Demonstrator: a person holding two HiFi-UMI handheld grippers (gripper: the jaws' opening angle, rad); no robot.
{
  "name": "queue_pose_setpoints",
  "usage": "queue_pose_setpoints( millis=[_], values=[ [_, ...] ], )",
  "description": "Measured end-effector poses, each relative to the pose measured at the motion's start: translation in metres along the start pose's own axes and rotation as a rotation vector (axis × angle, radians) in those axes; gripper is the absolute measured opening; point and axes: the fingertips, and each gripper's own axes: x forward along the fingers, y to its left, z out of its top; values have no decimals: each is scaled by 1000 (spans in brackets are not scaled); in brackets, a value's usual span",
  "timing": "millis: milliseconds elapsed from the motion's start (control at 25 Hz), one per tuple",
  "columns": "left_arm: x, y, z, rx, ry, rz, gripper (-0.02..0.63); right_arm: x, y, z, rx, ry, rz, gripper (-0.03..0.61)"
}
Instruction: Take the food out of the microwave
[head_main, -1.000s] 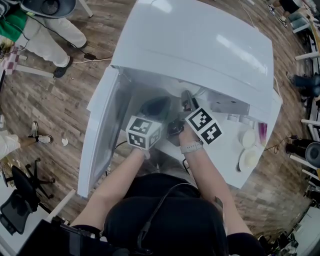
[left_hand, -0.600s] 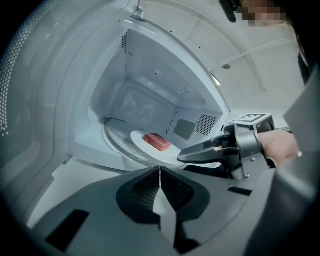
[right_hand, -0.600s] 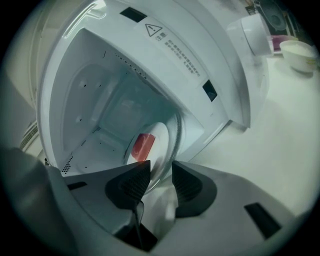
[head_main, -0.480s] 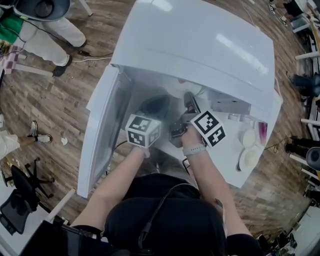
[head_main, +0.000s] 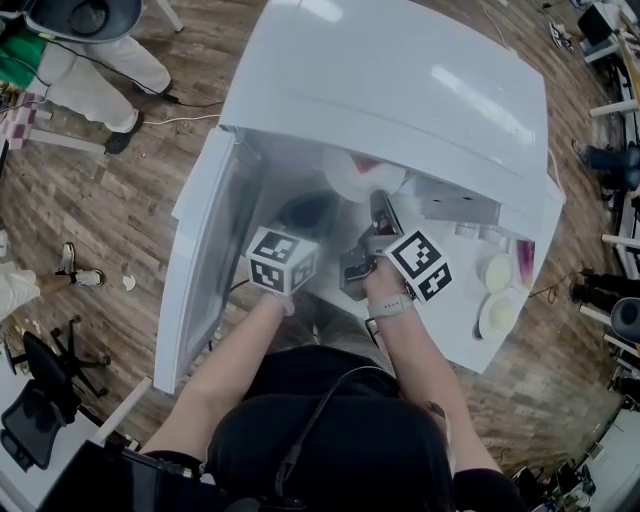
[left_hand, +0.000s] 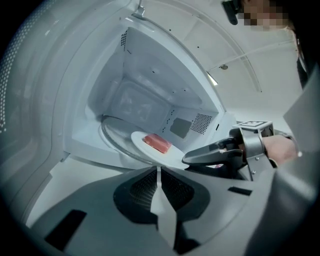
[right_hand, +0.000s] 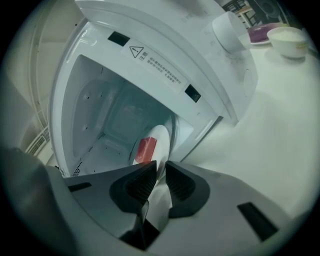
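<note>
Inside the microwave (head_main: 400, 80), our right tool (right_hand: 157, 170) has just been closing and now pinches the rim of the plate (right_hand: 161, 136) bearing the food (right_hand: 146, 149), left tool (left_hand: 159, 172) clenched empty; the plate may tip.

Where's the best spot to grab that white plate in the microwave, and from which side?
The bare near rim of the plate, coming from the open front, probably one jaw over, one under: it lies flat and thin, food sits farther in.

light: bright, even, from overhead — glare streaks on the microwave (head_main: 400, 80) top | my views: fisheye-bent, dark-vignetted edges | foreground: soft
</note>
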Motion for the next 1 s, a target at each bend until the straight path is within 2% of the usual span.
queue_pose_setpoints(
  millis=[280,440,560,760,1000],
  values=[
    [-5,-8,-8,-97,3,-18,20,-4,1,0,18,-14,59,64],
    [-5,-14,-12,-203,-3,-46,89,-7,1,0,1,-15,82,63],
    [-7,-19,-12,-256,-15,-68,94,-11,3,-1,-4,-15,102,61],
    [-8,-32,-6,-388,-60,-160,94,-16,2,-3,-7,-5,122,60],
    [-4,-33,-4,-468,-81,-152,94,-22,0,-4,-8,-1,139,58]
  ],
)
